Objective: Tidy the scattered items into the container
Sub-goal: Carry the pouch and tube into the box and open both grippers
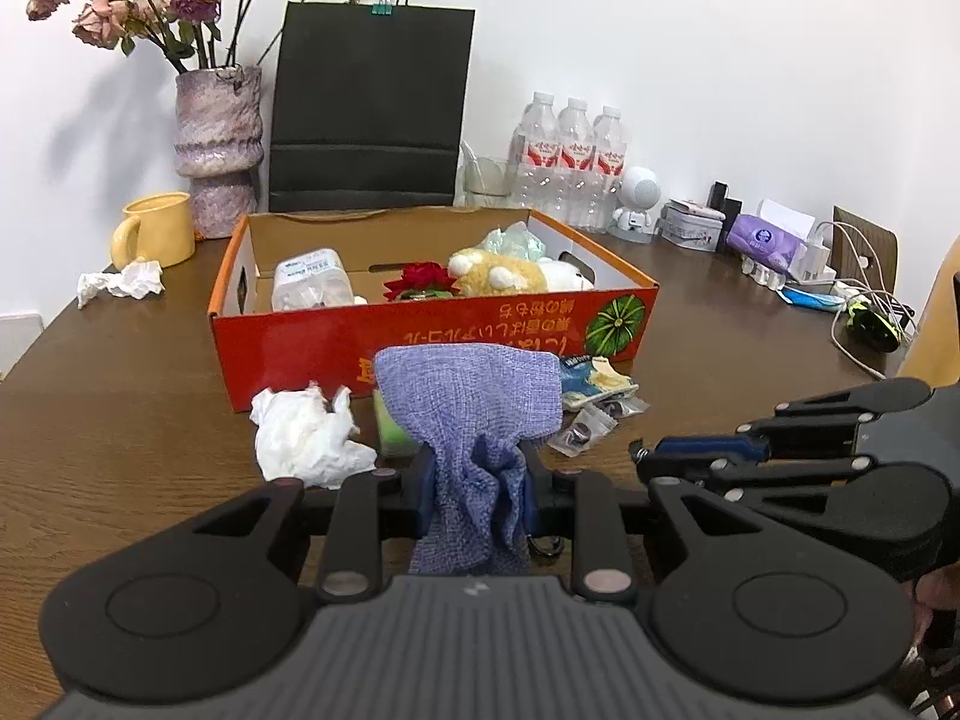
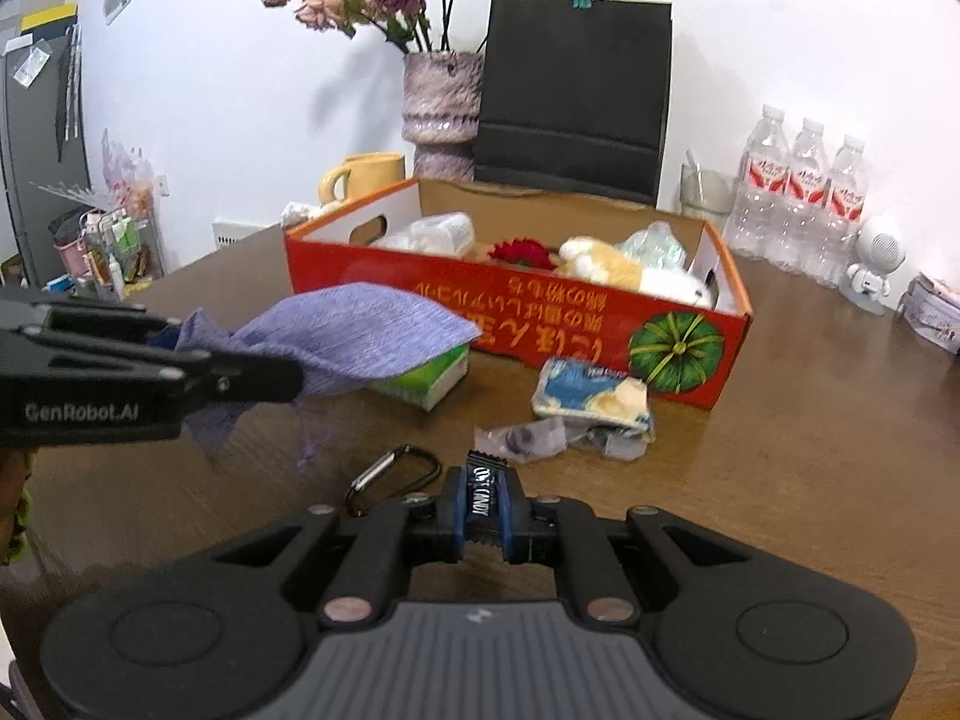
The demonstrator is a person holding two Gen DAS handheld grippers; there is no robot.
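Note:
My left gripper [image 1: 478, 489] is shut on a purple-blue cloth [image 1: 474, 402], held above the table in front of the orange cardboard box [image 1: 360, 330]; the cloth also shows in the right wrist view [image 2: 360, 336]. My right gripper [image 2: 482, 510] is shut on a small black candy wrapper [image 2: 480, 495] near the table. The box [image 2: 600, 324] holds a plush toy [image 2: 612, 267], a red flower [image 2: 519, 252] and wrapped packs. On the table lie a crumpled white tissue [image 1: 306, 435], a green-edged pack [image 2: 429, 375], a blue-yellow snack packet [image 2: 591, 399], a clear plastic bag [image 2: 522, 438] and a carabiner [image 2: 390, 474].
Behind the box stand a vase of dried roses [image 1: 219, 144], a black paper bag [image 1: 369, 108], a yellow mug [image 1: 156, 231], three water bottles [image 1: 570, 162] and a small white robot figure [image 1: 636, 198]. Another tissue [image 1: 123, 282] lies far left. Cables and a charger [image 1: 840, 282] are at right.

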